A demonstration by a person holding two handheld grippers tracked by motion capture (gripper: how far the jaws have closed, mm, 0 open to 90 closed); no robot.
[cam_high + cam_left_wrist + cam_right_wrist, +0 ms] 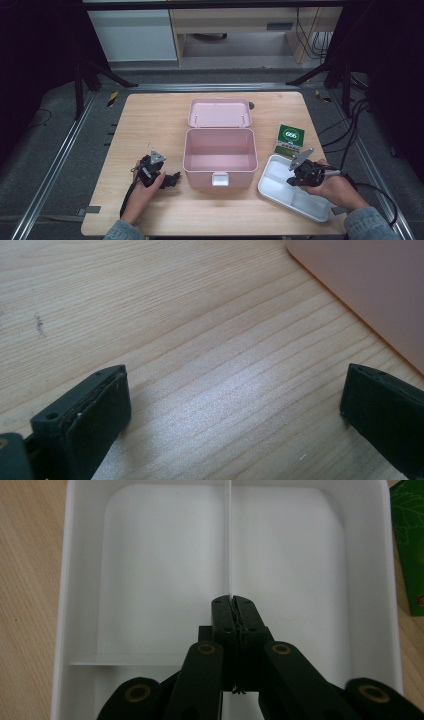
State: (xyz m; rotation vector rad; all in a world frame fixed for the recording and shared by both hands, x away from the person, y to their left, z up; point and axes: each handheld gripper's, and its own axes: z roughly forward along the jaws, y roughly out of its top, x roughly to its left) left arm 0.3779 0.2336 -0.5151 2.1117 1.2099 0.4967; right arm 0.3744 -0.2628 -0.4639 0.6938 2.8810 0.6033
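Note:
A white divided tray [267, 194] lies at the table's right front. My right gripper [291, 181] reaches down into it. In the right gripper view its jaws [234, 602] are pressed together on the tray's thin upright divider [230, 540], with a white compartment on either side. An open pink box [220, 150] stands mid-table, its lid [220, 112] laid back behind it. My left gripper [175, 179] rests low on the wood just left of the box. Its jaws [235, 400] stand wide apart with bare tabletop between them, and the box's pink wall [375, 285] is at the upper right.
A green packet [290, 139] lies just beyond the tray, and its edge [407, 555] lies by the tray's rim in the right gripper view. The wooden table [150, 125] ends close in front of both hands. Dark stands and cables surround the table.

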